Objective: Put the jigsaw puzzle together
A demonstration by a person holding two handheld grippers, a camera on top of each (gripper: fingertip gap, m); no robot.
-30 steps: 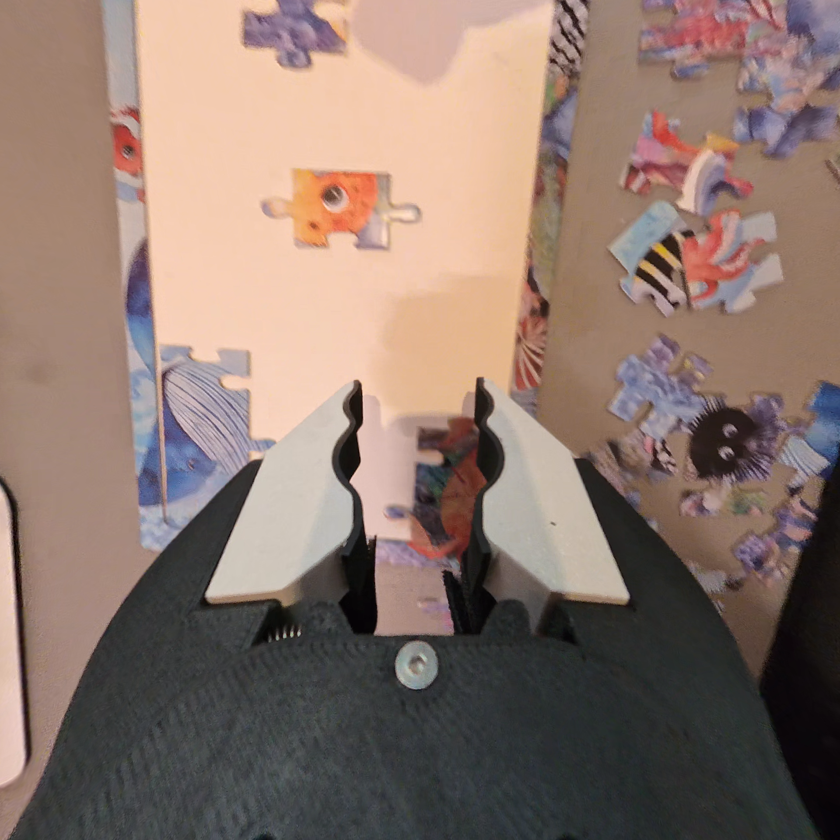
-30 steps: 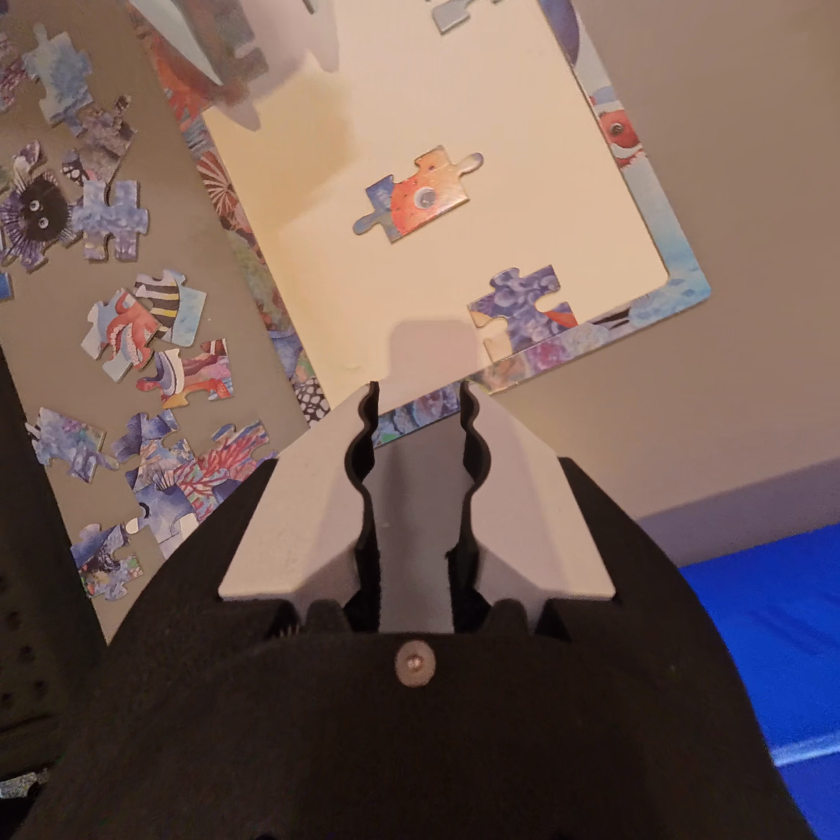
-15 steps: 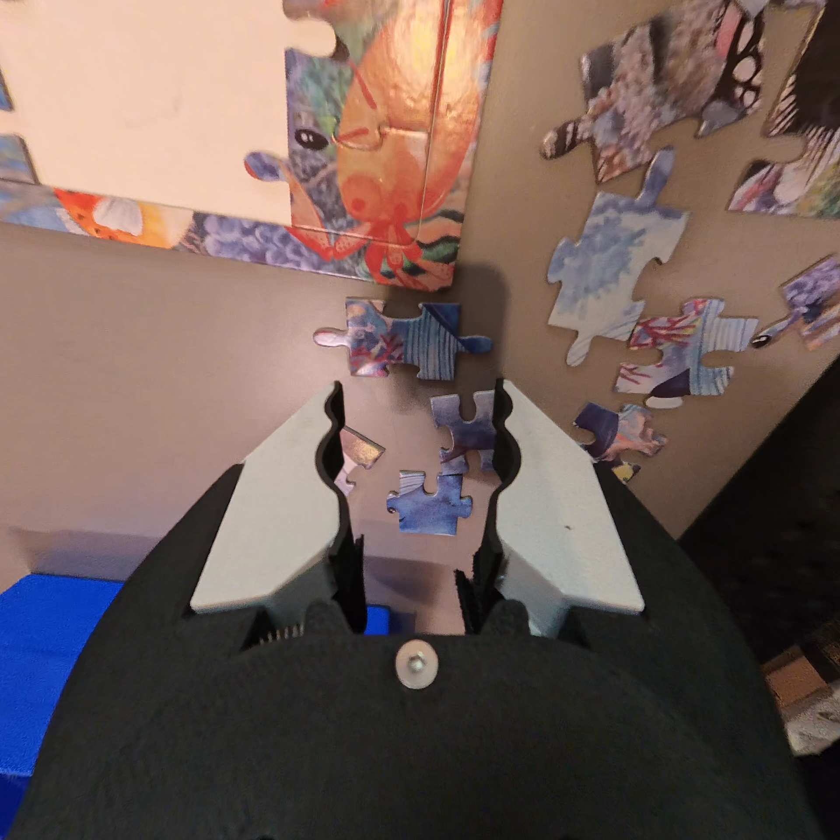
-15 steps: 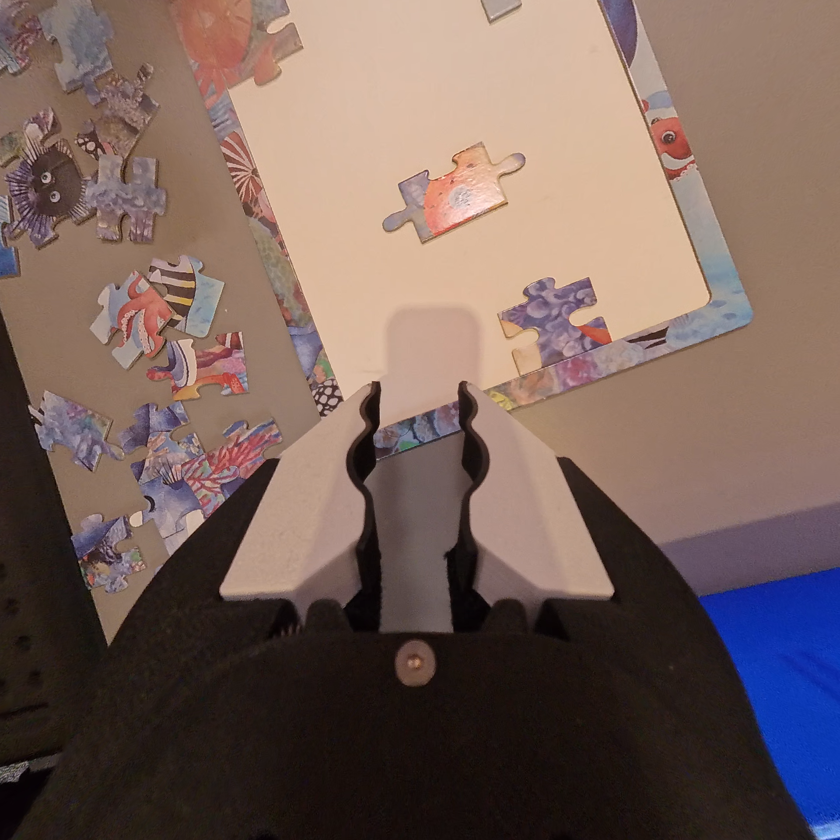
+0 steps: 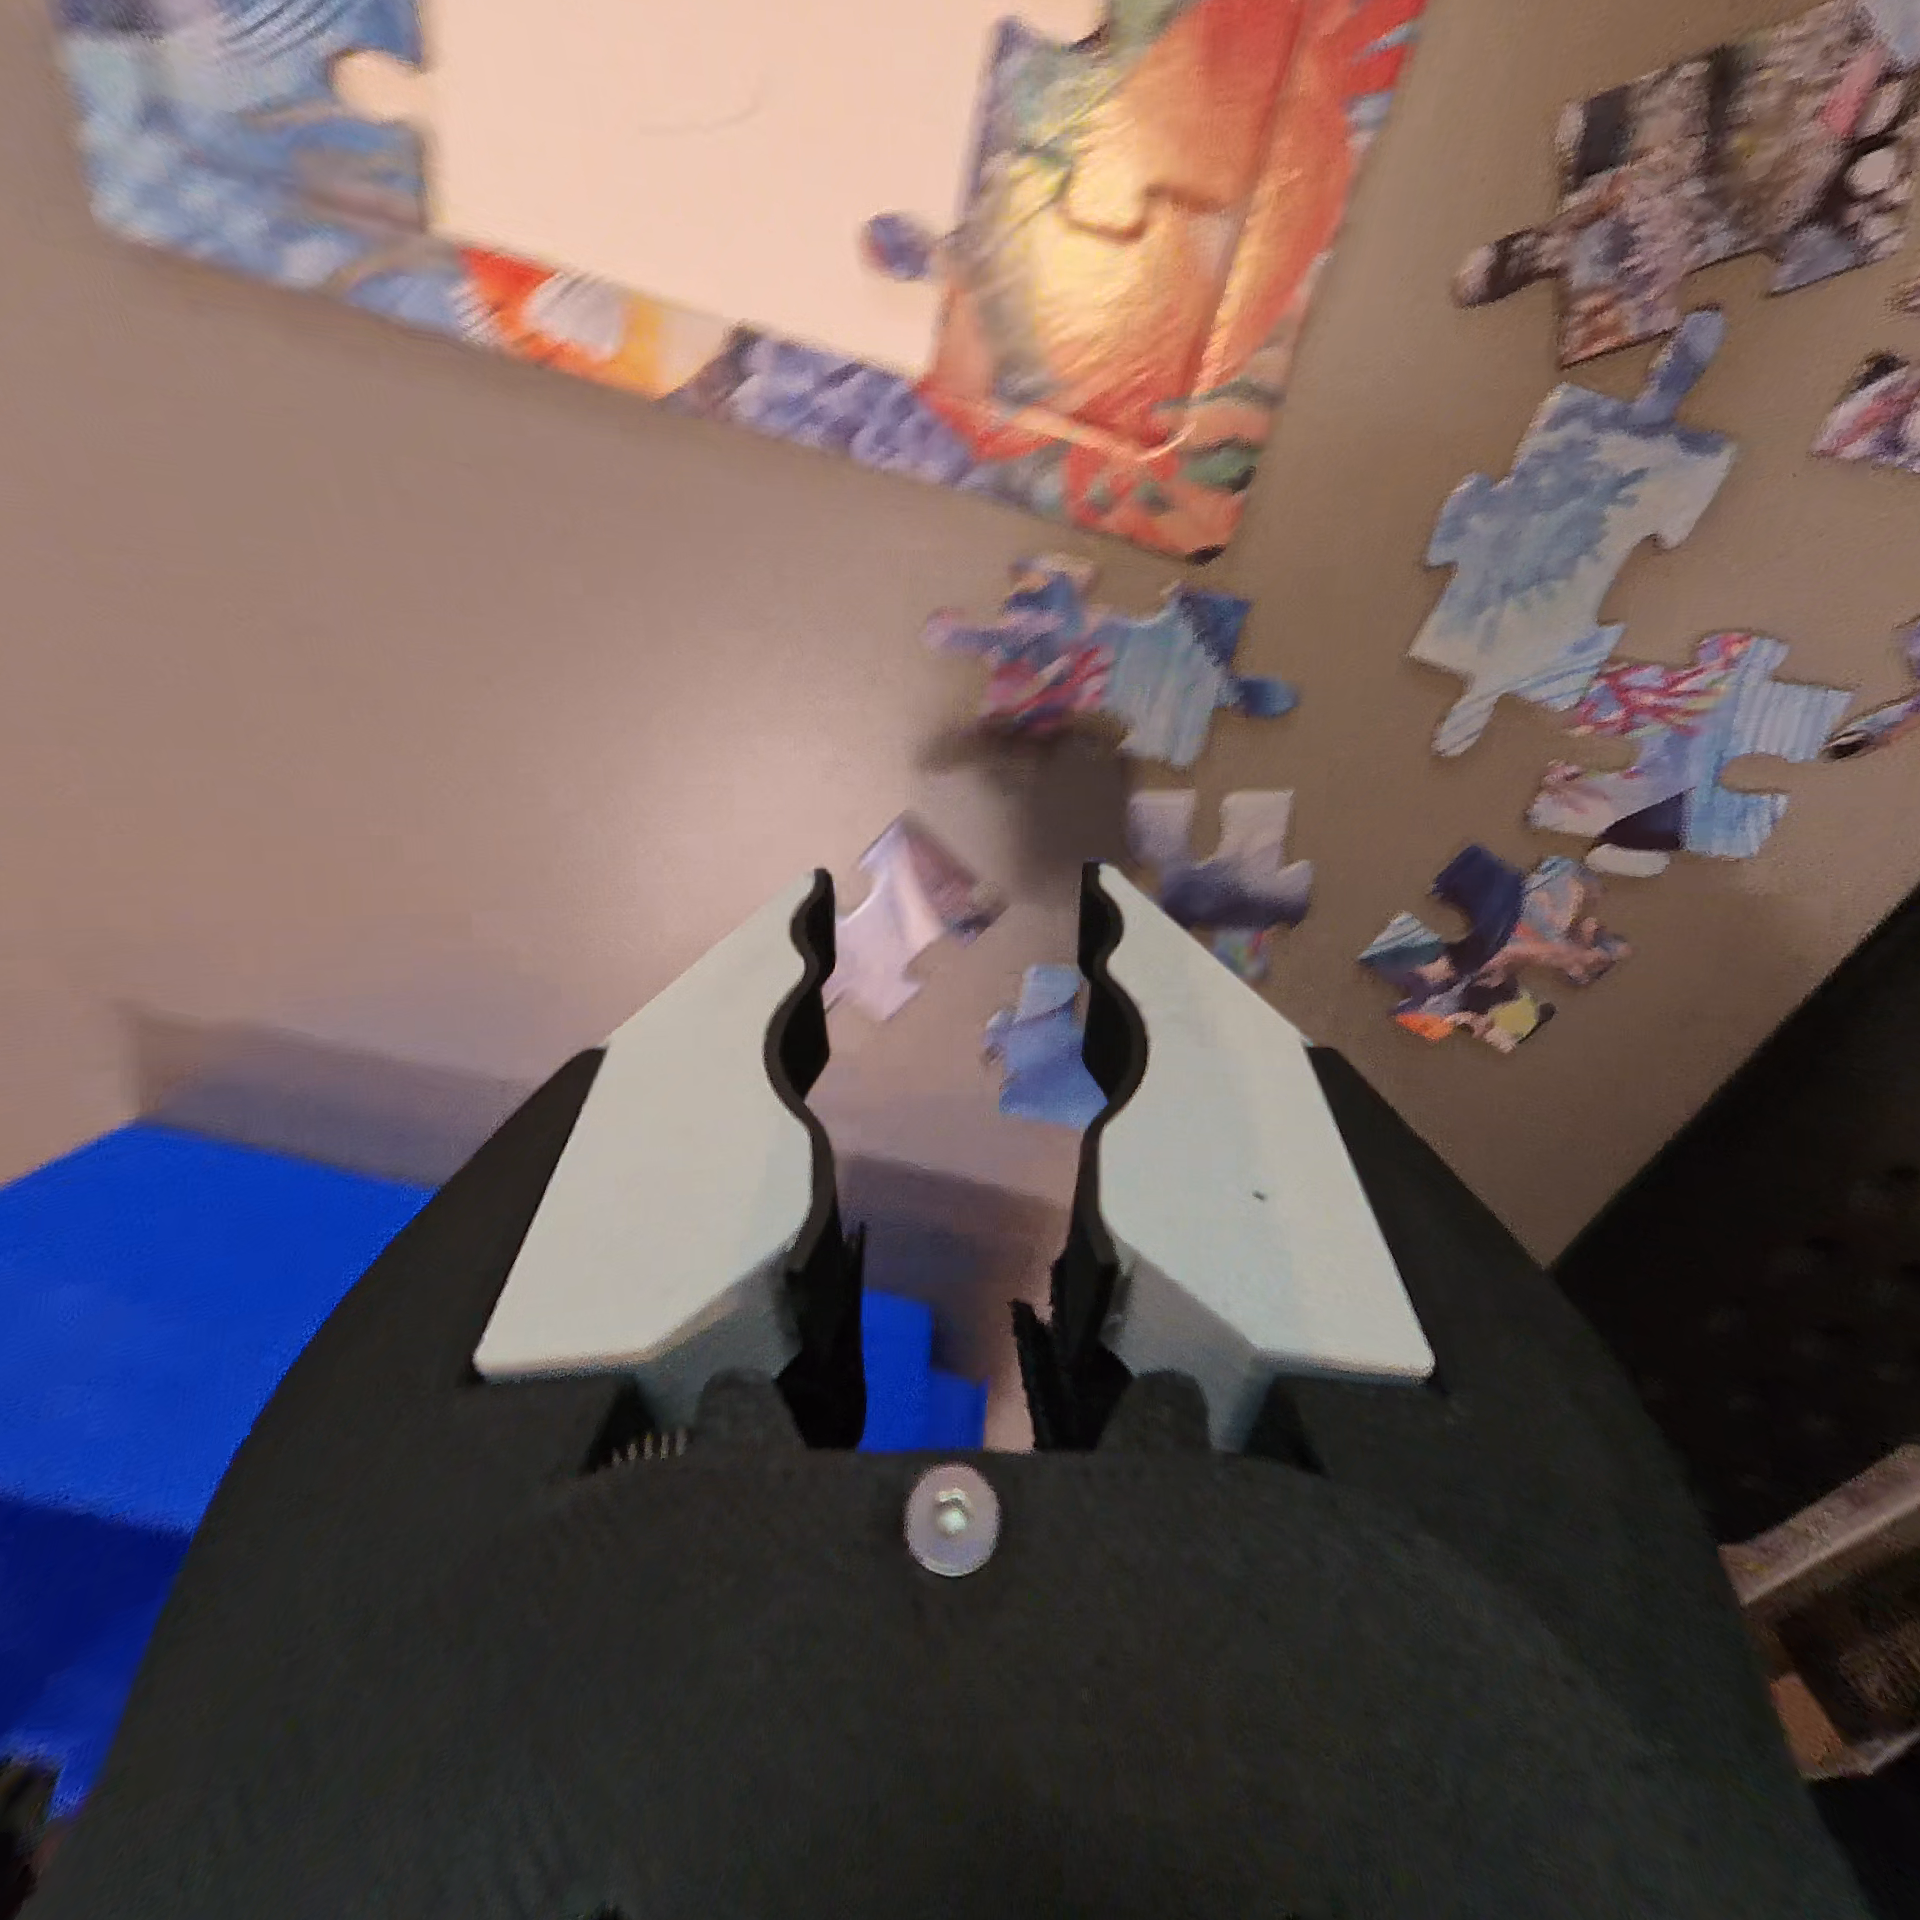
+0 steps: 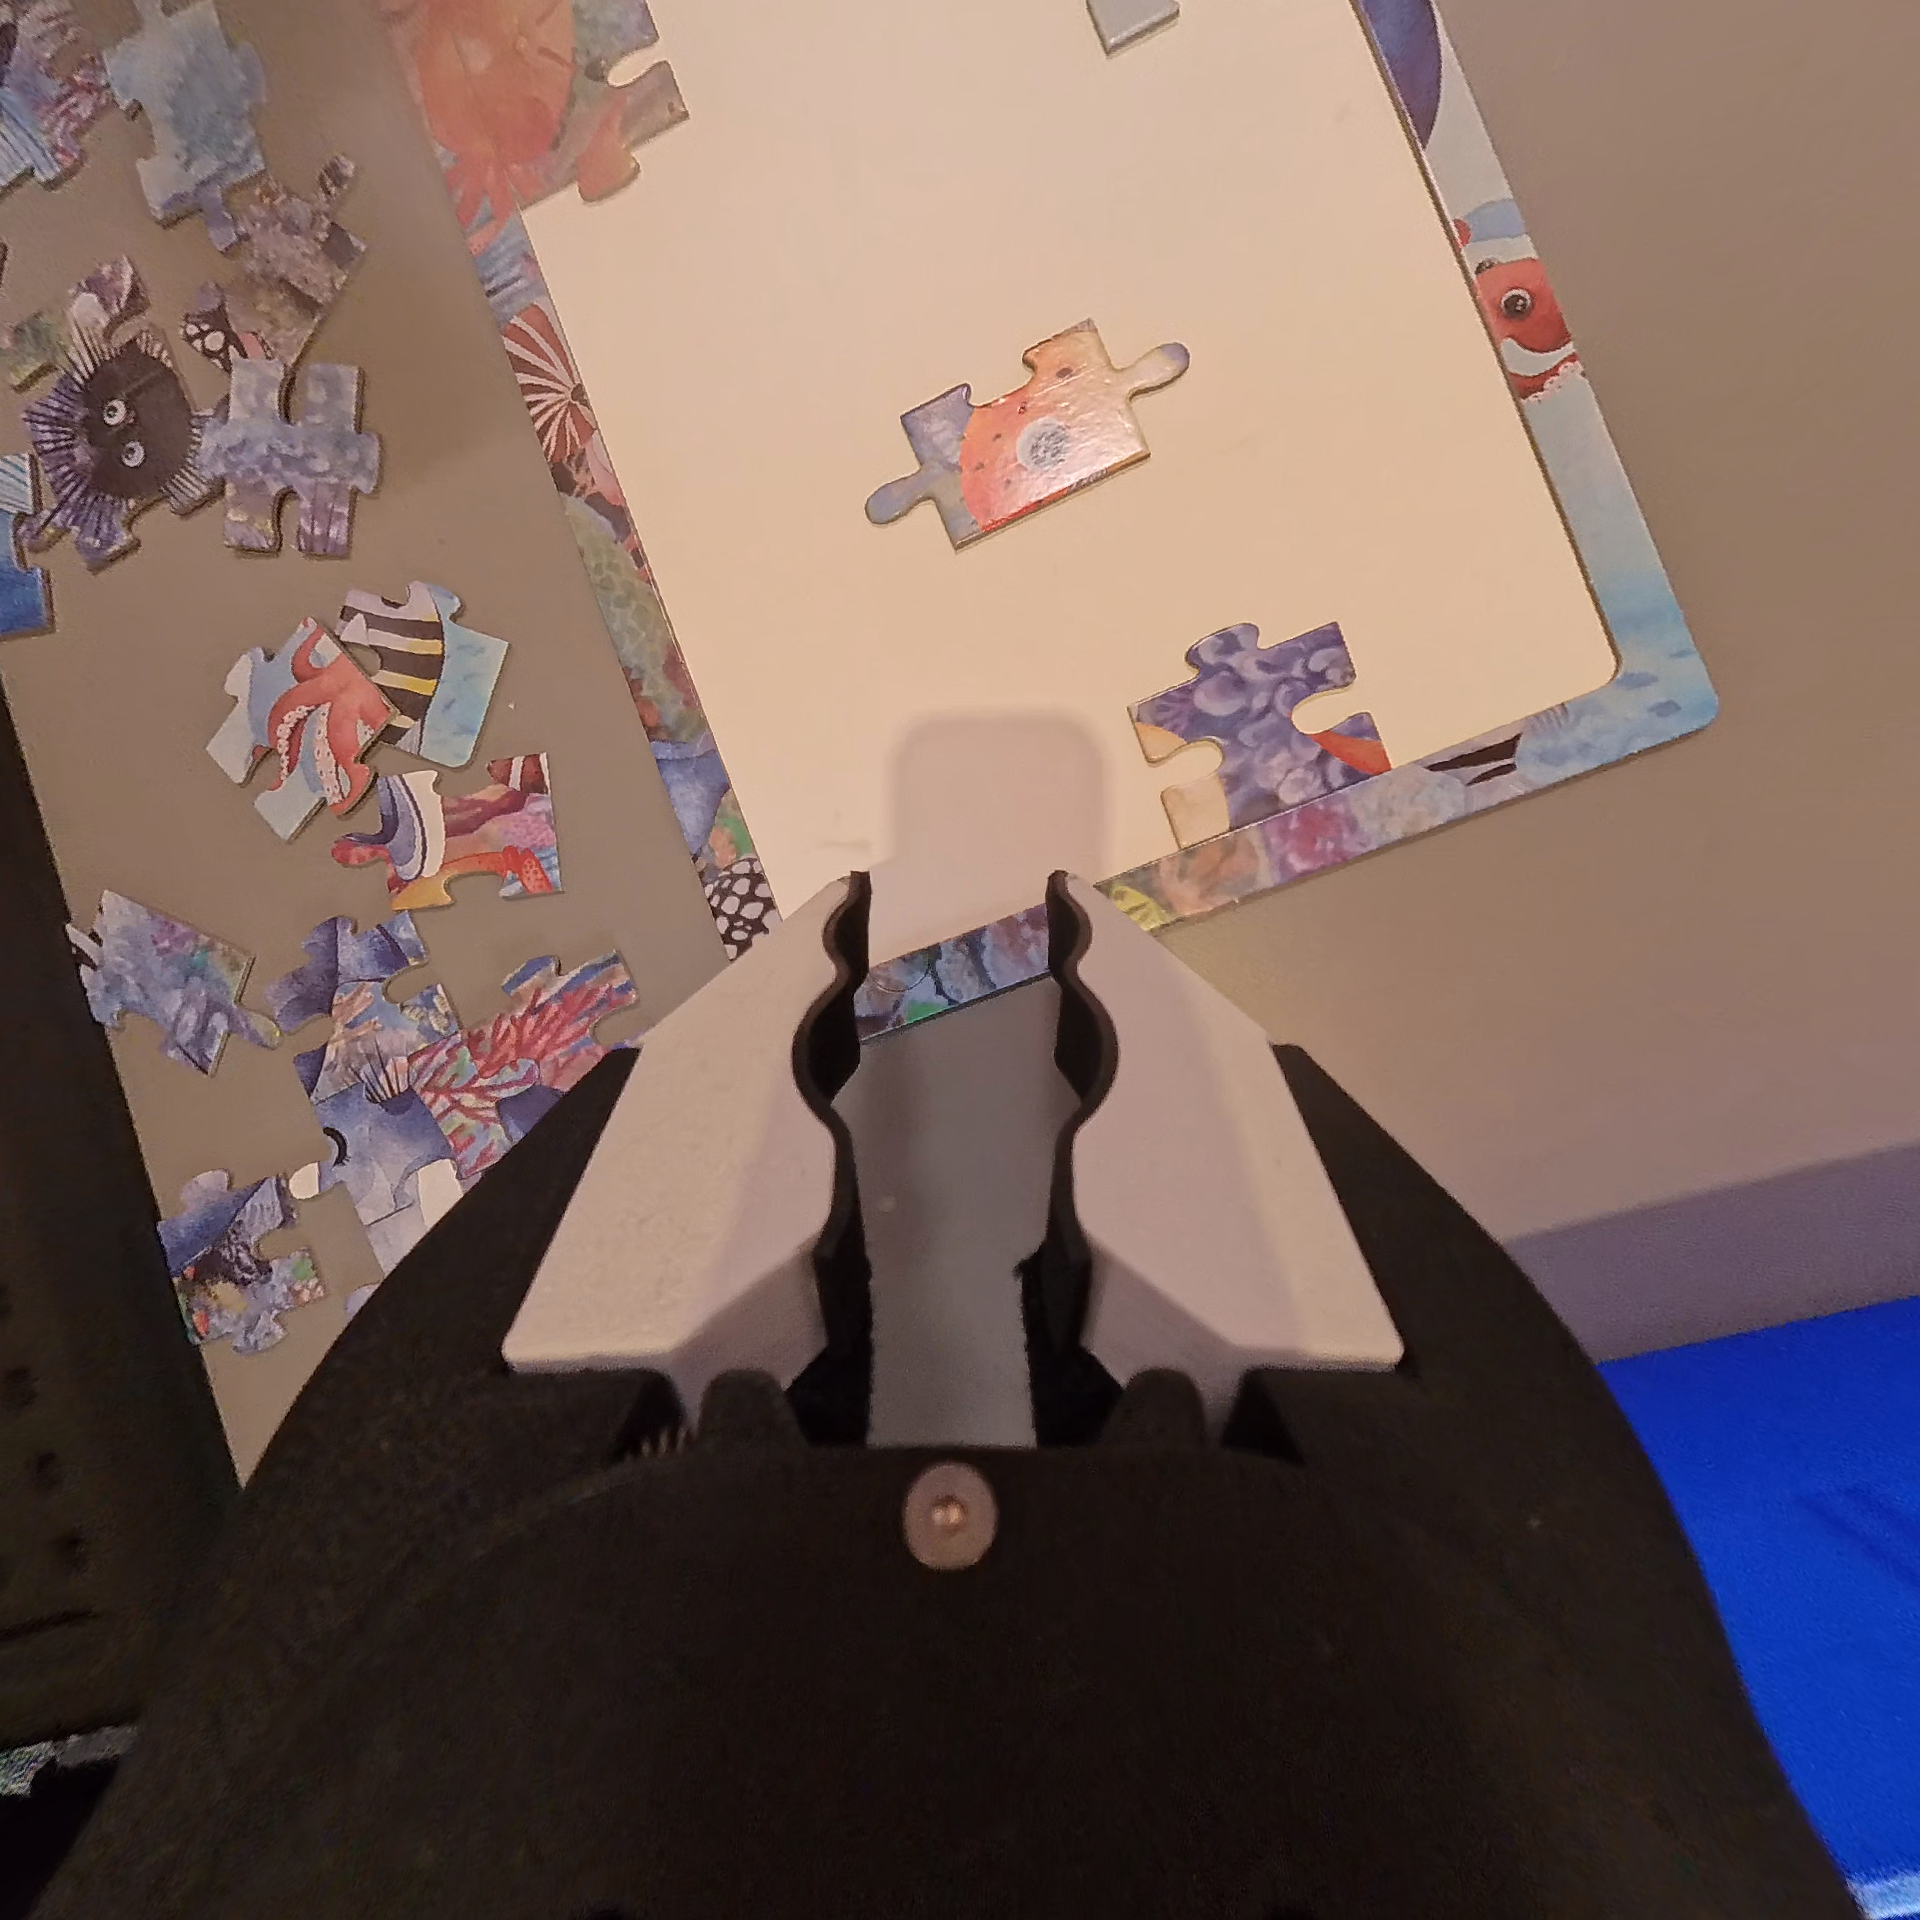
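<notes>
While the left claw [image 5: 956,883] hangs with its jaws parted and nothing between them, small loose pieces lie on the counter [image 5: 468,675] just past its tips: a pale violet piece [image 5: 904,914] by the left finger and a blue piece [image 5: 1039,1039] partly hidden behind the right one. The left wrist view is blurred. The puzzle board [image 6: 1039,208] lies flat on the counter, its printed frame around a cream field that is mostly unfilled. An orange fish piece [image 6: 1039,436] sits alone mid-field, and a purple coral piece [image 6: 1257,717] sits against the frame near one corner. More loose pieces [image 6: 353,707] are scattered on the counter beside the board's long edge. The right claw [image 6: 956,883] is likewise parted and empty, above the board's near frame edge.
</notes>
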